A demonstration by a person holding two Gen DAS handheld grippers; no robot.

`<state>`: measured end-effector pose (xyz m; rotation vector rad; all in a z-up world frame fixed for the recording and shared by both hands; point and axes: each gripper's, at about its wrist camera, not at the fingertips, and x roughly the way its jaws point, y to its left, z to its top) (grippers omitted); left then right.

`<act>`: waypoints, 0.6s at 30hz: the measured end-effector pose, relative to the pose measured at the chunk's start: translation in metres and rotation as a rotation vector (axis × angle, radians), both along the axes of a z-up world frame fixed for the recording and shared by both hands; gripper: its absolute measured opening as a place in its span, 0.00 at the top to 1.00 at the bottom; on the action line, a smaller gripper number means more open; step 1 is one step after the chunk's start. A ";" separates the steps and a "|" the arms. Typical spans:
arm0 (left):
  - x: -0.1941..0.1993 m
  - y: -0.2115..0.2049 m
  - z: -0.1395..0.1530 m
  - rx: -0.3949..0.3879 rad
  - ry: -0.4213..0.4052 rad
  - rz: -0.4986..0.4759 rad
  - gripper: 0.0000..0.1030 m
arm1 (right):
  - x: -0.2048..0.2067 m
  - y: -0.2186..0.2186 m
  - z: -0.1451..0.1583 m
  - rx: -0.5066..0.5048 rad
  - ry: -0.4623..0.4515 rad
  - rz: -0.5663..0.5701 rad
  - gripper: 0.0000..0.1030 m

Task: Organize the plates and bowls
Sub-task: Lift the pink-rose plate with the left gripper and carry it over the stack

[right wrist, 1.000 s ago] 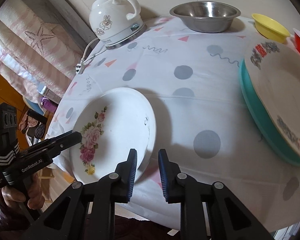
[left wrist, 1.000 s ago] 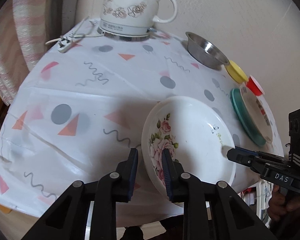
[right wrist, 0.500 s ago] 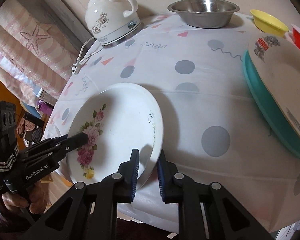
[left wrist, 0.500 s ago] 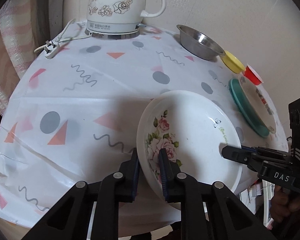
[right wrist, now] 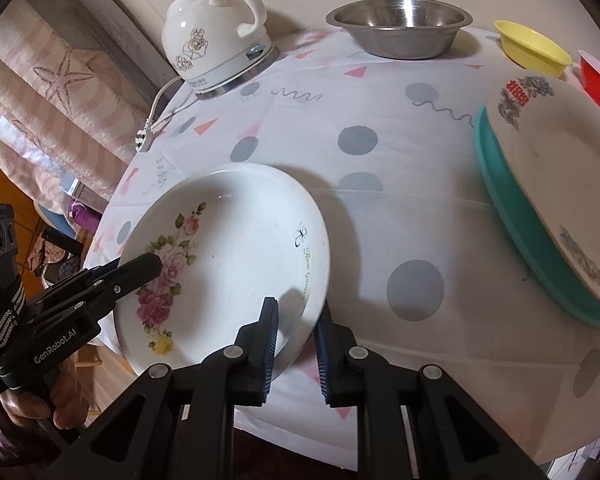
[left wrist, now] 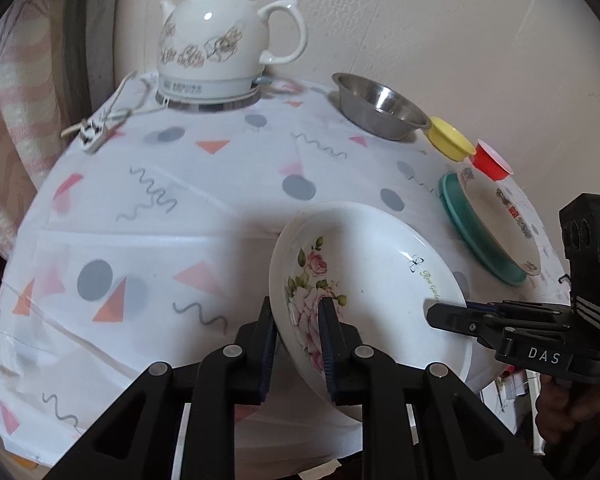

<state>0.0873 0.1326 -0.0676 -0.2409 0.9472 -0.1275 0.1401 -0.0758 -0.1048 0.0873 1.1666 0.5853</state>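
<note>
I hold rose plate (left wrist: 374,280) by opposite rims, left gripper (left wrist: 294,344) and right gripper (right wrist: 296,340) both clamped, plate left of teal plate stack (right wrist: 512,216). Glazed ceramic: stiff, slippery, breakable; I judge rim grip best.

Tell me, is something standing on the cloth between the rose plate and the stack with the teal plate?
Nothing visible. Between the rose plate, held at its rim by both grippers, and the teal plate stack lies only bare tablecloth.

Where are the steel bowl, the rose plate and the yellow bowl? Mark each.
steel bowl (right wrist: 400,20): right wrist view, inner wall.
rose plate (right wrist: 236,240): right wrist view, bare white centre.
yellow bowl (left wrist: 450,142): left wrist view, outer side.
</note>
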 end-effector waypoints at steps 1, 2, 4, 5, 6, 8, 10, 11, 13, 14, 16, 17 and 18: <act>0.001 0.000 0.001 -0.003 -0.006 -0.001 0.81 | 0.000 -0.001 0.001 0.002 -0.003 0.000 0.83; 0.002 0.000 0.002 -0.009 -0.011 0.000 0.81 | 0.000 -0.002 0.002 0.004 -0.007 0.001 0.83; 0.003 0.000 0.002 -0.022 -0.014 0.001 0.81 | 0.000 -0.005 0.006 0.008 -0.018 0.002 0.83; 0.004 -0.001 0.003 -0.023 -0.018 0.000 0.81 | 0.000 -0.006 0.007 0.008 -0.022 0.002 0.83; 0.004 -0.002 0.004 -0.023 -0.025 -0.002 0.81 | -0.001 -0.008 0.009 0.008 -0.028 0.001 0.83; 0.005 -0.005 0.008 -0.023 -0.045 -0.011 0.81 | -0.001 -0.011 0.011 0.009 -0.039 -0.002 0.83; 0.007 -0.009 0.012 -0.023 -0.057 -0.020 0.81 | 0.000 -0.015 0.014 0.015 -0.047 -0.007 0.83; 0.008 -0.011 0.013 -0.024 -0.059 -0.024 0.81 | 0.000 -0.017 0.015 0.018 -0.050 -0.009 0.83; 0.010 -0.016 0.016 -0.025 -0.068 -0.033 0.81 | 0.000 -0.023 0.017 0.024 -0.055 -0.015 0.83; 0.011 -0.018 0.017 -0.027 -0.071 -0.037 0.81 | 0.001 -0.025 0.018 0.025 -0.058 -0.018 0.83; 0.013 -0.023 0.020 -0.030 -0.078 -0.045 0.81 | 0.002 -0.032 0.020 0.030 -0.062 -0.027 0.83; 0.014 -0.026 0.022 -0.033 -0.081 -0.050 0.81 | 0.002 -0.034 0.021 0.031 -0.064 -0.031 0.83; 0.016 -0.028 0.023 -0.037 -0.084 -0.054 0.81 | 0.003 -0.038 0.022 0.034 -0.068 -0.037 0.83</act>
